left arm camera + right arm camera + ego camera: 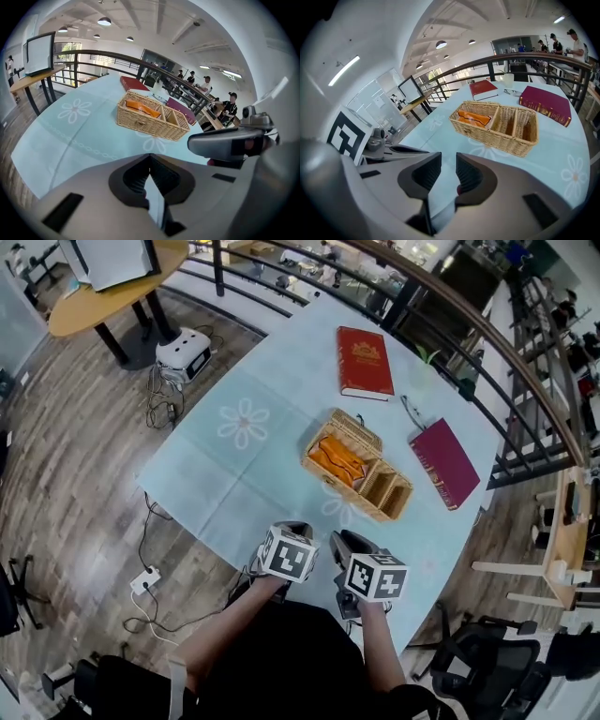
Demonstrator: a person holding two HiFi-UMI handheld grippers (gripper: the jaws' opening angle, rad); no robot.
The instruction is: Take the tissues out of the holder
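Nearest the head camera, the left gripper (150,158) and the right gripper (447,160) hang side by side over the near edge of the table, each topped by a cube of black-and-white square markers. The left jaws are clenched tip to tip on nothing. The right jaws stand parted with only cloth showing between them.

A smooth pale blue tablecloth (216,474) printed with white flowers covers the table. At mid-table, well apart from both grippers, sits a rectangular woven wicker basket (349,493). The orange tissue packet (339,459) lies in its largest compartment. A red hardback book (364,360) lies beyond the basket, and a maroon book (444,463) lies to its right.

A curved dark metal railing (450,296) runs behind the table. The wood plank floor (66,427) carries trailing cables, a white box-shaped device (183,351) and a round wooden table (103,296).
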